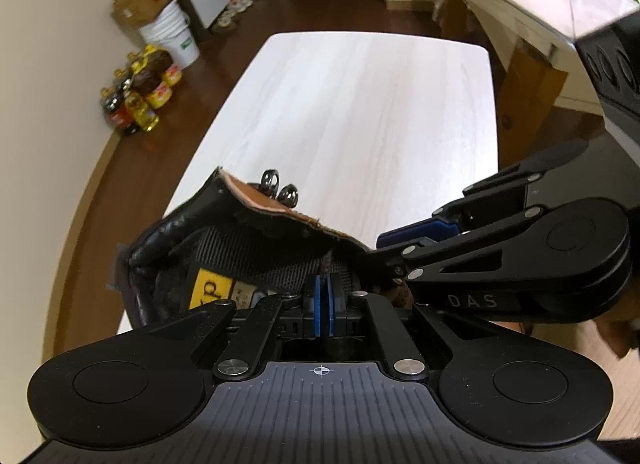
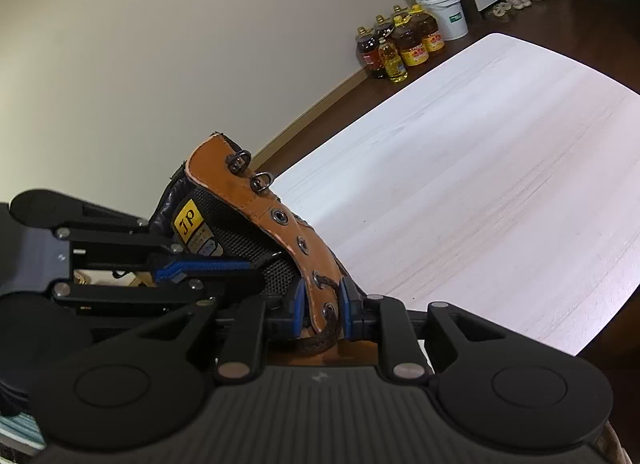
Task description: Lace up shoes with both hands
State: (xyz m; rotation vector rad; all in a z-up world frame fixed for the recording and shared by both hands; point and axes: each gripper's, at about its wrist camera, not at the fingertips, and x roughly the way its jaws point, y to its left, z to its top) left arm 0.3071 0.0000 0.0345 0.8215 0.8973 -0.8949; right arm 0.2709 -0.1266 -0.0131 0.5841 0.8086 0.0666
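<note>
Two claws at the tan boot on my desk: right claw pinches eyelet flap w/ dark lace; left claw nearly closed on lace.

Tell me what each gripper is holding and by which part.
Right gripper grips the boot's tan eyelet flap at its lower eyelets, lace between the pads. Left gripper is nearly closed inside the boot; its hold cannot be told.

Tan boot, dark brown lace, white table
</note>
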